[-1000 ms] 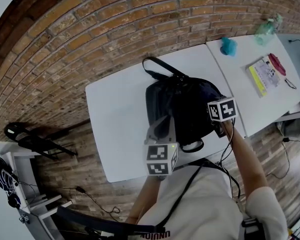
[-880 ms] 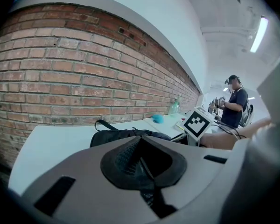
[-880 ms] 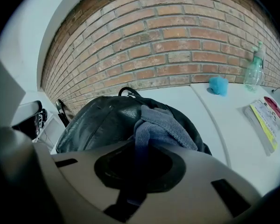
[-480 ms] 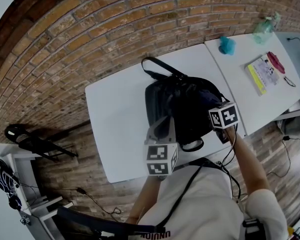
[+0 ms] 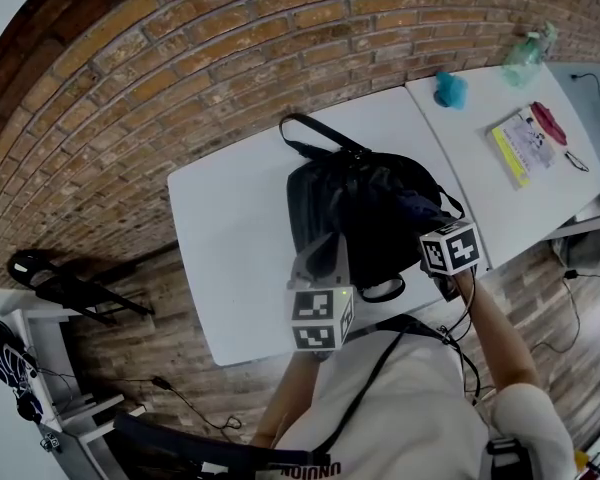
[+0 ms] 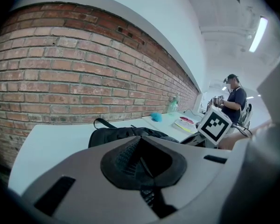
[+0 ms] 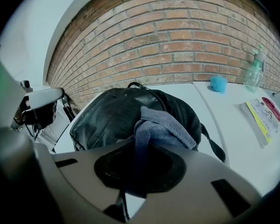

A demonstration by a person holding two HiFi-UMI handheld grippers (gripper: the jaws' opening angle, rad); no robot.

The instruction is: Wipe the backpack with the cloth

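Observation:
A black backpack (image 5: 365, 208) lies flat on the white table (image 5: 230, 238), its carry handle pointing to the brick wall. My right gripper (image 5: 435, 230) is at the bag's near right corner, shut on a grey-blue cloth (image 5: 420, 208). In the right gripper view the cloth (image 7: 163, 125) drapes out of the jaws onto the backpack (image 7: 112, 115). My left gripper (image 5: 325, 253) rests at the bag's near left edge. In the left gripper view its pads (image 6: 141, 164) meet with nothing between them, and the backpack (image 6: 126, 134) lies just beyond.
A second white table on the right carries a blue lump (image 5: 450, 90), a green spray bottle (image 5: 528, 56), a booklet (image 5: 525, 148) and a pink item (image 5: 552, 123). A person (image 6: 233, 101) stands far off. A black stand (image 5: 70, 283) sits on the floor at left.
My right gripper has drawn the cloth across the backpack's right side toward me and the near edge. The left gripper has stayed put.

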